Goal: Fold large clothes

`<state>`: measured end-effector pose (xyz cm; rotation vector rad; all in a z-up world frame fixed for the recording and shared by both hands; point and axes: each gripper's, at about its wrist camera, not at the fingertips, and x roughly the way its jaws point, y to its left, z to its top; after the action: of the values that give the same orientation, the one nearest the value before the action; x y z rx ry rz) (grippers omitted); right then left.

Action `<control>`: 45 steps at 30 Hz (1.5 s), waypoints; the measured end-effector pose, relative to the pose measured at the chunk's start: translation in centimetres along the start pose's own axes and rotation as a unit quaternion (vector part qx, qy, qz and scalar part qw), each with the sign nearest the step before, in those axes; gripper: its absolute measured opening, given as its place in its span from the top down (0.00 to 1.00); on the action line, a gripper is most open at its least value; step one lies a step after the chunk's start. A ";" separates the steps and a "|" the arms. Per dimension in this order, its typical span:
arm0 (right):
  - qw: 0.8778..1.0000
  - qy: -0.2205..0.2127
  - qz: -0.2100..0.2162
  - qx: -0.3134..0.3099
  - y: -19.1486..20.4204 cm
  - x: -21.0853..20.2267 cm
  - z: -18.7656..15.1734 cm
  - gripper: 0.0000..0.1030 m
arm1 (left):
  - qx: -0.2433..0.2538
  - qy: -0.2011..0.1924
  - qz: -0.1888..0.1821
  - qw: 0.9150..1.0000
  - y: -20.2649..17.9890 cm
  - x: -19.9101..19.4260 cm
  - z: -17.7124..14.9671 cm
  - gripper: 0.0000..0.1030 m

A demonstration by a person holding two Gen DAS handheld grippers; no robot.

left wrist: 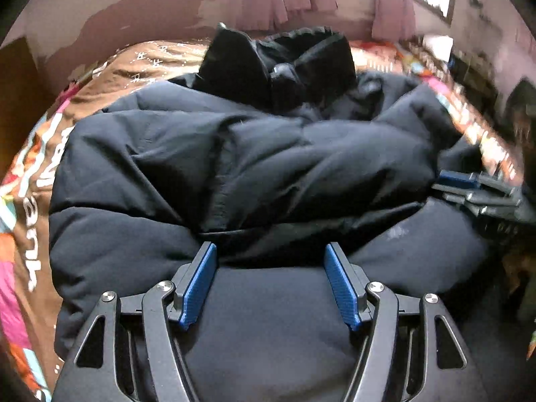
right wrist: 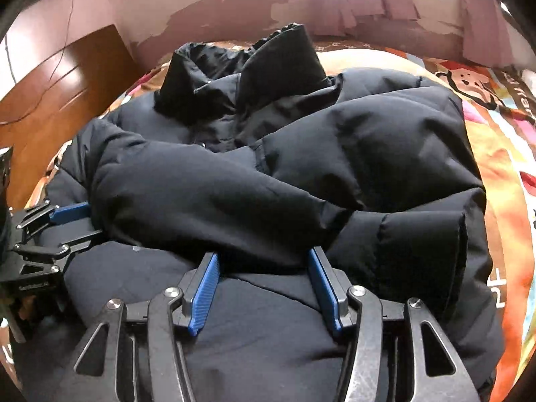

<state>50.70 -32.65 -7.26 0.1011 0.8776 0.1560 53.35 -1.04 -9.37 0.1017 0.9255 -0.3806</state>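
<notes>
A dark navy puffer jacket [left wrist: 268,154] [right wrist: 284,154] lies bunched on the bed, collar [left wrist: 284,63] [right wrist: 241,67] at the far end. One sleeve lies across its front, the cuff [right wrist: 425,238] to the right. My left gripper [left wrist: 269,251] rests on the near part of the jacket, jaws apart, puffy fabric filling the gap without being pinched. My right gripper [right wrist: 263,258] stands the same way, its blue pads [right wrist: 204,284] apart at the sleeve's edge. Each gripper also shows at the other view's edge: right gripper [left wrist: 449,184], left gripper [right wrist: 90,222].
A colourful patterned bedspread [left wrist: 30,201] [right wrist: 509,154] shows around the jacket on both sides. A wooden panel [right wrist: 60,80] stands at the left. Beyond the bed is a pink wall [left wrist: 134,10] with curtains, and cluttered shelves [left wrist: 469,77] line the right.
</notes>
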 end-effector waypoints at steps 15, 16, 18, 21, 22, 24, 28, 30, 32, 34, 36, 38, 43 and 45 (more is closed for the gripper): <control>0.984 -0.137 0.037 0.111 -3.7 -1.6 13.2 0.21 | -0.180 -0.128 0.016 0.975 5.3 -3.6 13.5 0.41; 0.984 -0.134 0.030 0.110 -3.7 -1.0 14.4 0.22 | -0.186 -0.134 0.018 0.973 5.5 -3.5 13.9 0.41; 0.986 -0.126 0.003 0.113 -4.1 -0.1 16.8 0.22 | -0.189 -0.139 0.016 0.972 5.8 -3.0 14.8 0.41; 0.984 -0.116 -0.013 0.132 -4.7 1.2 19.0 0.24 | -0.194 -0.125 0.021 0.973 6.8 -1.2 16.9 0.41; 0.984 -0.110 -0.011 0.142 -4.9 1.8 19.3 0.27 | -0.199 -0.123 0.024 0.972 7.0 -0.7 17.2 0.41; 0.984 -0.100 -0.010 0.147 -5.0 2.9 19.9 0.34 | -0.201 -0.127 0.023 0.971 7.3 0.3 17.9 0.41; 0.987 -0.092 -0.012 0.133 -4.2 4.7 20.4 0.48 | -0.187 -0.113 0.032 0.975 7.1 2.6 18.9 0.42; 0.987 -0.091 0.002 0.134 -3.9 5.3 20.4 0.65 | -0.189 -0.107 0.033 0.976 7.2 3.5 18.9 0.45; 0.987 -0.089 0.011 0.131 -3.7 5.6 20.5 0.88 | -0.192 -0.098 0.036 0.976 7.6 4.2 18.9 0.57; 0.988 -0.102 0.005 0.116 -3.2 5.0 20.1 0.93 | -0.194 -0.094 0.037 0.976 8.2 4.4 18.7 0.72; 0.987 -0.113 0.018 0.117 -3.1 4.3 19.4 0.94 | -0.192 -0.102 0.029 0.976 8.8 4.2 18.0 0.80; 0.986 -0.121 0.035 0.108 -2.9 3.3 18.4 0.94 | -0.176 -0.117 0.019 0.977 8.9 3.6 17.3 0.82; 0.987 -0.143 0.047 0.065 -2.3 0.4 15.9 0.95 | -0.143 -0.154 -0.039 0.977 8.1 1.0 16.1 0.82; 0.985 -0.150 0.051 0.064 -2.7 -0.4 14.8 0.95 | -0.127 -0.156 -0.052 0.978 7.3 0.4 16.1 0.81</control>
<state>62.08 -35.70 2.05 0.2832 0.5821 0.1745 68.44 1.60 -0.54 -0.2376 0.6631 -0.3601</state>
